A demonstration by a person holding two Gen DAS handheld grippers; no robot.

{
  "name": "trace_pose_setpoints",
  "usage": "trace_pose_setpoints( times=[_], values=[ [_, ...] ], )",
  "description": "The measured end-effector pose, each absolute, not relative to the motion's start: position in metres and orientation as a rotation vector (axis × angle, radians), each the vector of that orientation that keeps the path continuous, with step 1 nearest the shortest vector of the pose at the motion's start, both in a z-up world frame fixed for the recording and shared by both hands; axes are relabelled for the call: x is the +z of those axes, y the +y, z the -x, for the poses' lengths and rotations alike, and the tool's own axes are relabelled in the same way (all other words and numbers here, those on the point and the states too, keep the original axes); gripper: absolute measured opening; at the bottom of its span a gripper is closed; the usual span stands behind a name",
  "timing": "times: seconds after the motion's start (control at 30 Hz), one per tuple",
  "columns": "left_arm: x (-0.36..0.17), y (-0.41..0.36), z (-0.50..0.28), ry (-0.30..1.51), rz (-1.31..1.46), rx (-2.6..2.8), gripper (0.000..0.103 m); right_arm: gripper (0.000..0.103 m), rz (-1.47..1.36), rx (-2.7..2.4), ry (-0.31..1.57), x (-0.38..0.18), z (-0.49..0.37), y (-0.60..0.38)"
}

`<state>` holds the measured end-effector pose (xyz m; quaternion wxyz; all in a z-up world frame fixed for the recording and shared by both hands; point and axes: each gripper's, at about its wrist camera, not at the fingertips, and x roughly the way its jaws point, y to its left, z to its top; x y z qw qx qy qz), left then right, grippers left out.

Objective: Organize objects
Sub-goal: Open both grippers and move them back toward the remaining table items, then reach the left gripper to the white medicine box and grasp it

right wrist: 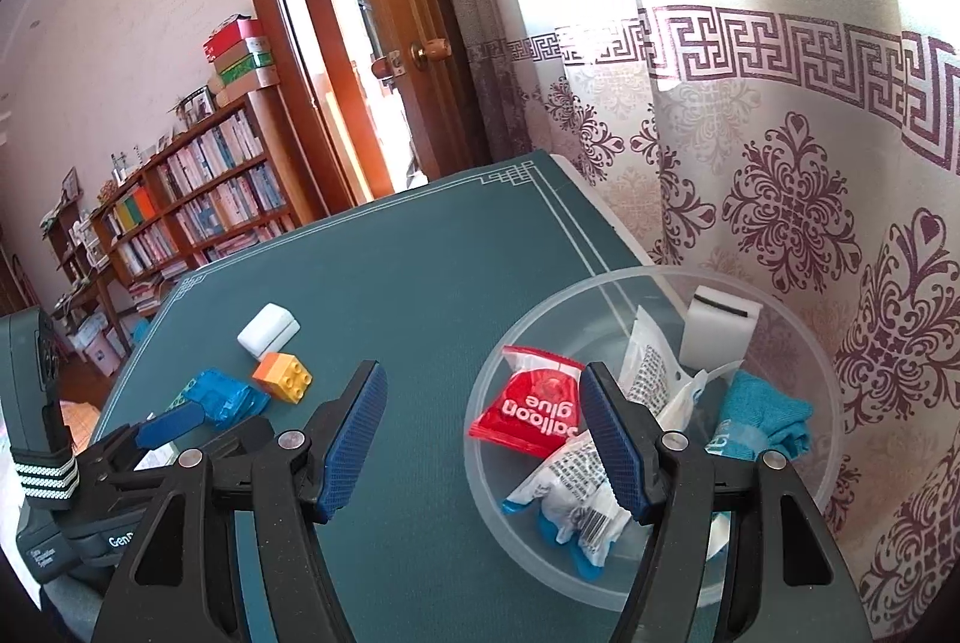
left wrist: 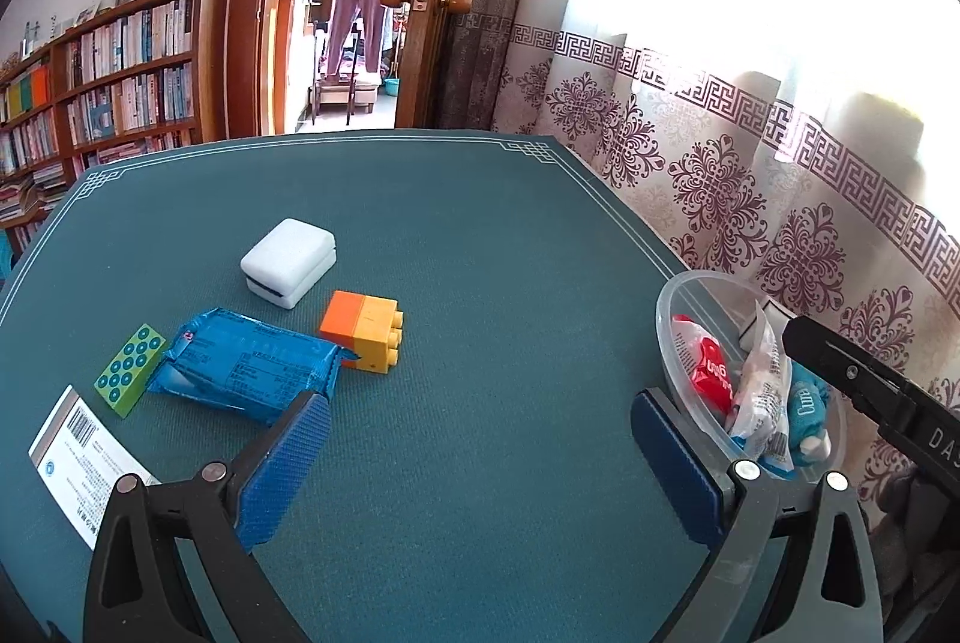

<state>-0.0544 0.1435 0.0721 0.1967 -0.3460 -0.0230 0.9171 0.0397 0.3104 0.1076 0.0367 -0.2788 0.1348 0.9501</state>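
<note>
A clear plastic bowl stands at the table's right edge and holds a red "balloon glue" packet, a white printed packet, a teal cloth and a white sponge block. On the mat lie a white sponge block, an orange-and-yellow toy brick, a blue snack packet, a green dotted tile and a white printed box. My left gripper is open and empty above the mat. My right gripper is open and empty over the bowl's left rim.
The bowl also shows in the left wrist view, with the right gripper's body beside it. A patterned curtain hangs close behind the table's right edge. A bookshelf and an open door stand beyond the far edge.
</note>
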Motion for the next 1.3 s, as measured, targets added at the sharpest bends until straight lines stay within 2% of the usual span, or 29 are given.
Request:
trace_pose_setpoints(
  times=[0.53,0.67,0.97,1.3],
  values=[
    [0.059,0.065,0.063,-0.153,1.074,2.736,0.102,0.068,0.982,2.978,0.407,0.086,-0.030,0.268],
    [0.060,0.054,0.066,-0.102,1.080,2.839,0.102,0.068,1.017,2.998,0.403,0.080,-0.027,0.256],
    [0.050,0.016,0.079,-0.150,1.202,2.986,0.102,0.068,1.112,3.034,0.386,0.063,-0.026,0.235],
    [0.029,-0.024,0.090,-0.343,1.405,3.063,0.102,0.068,1.149,3.045,0.373,0.053,-0.028,0.226]
  ],
)
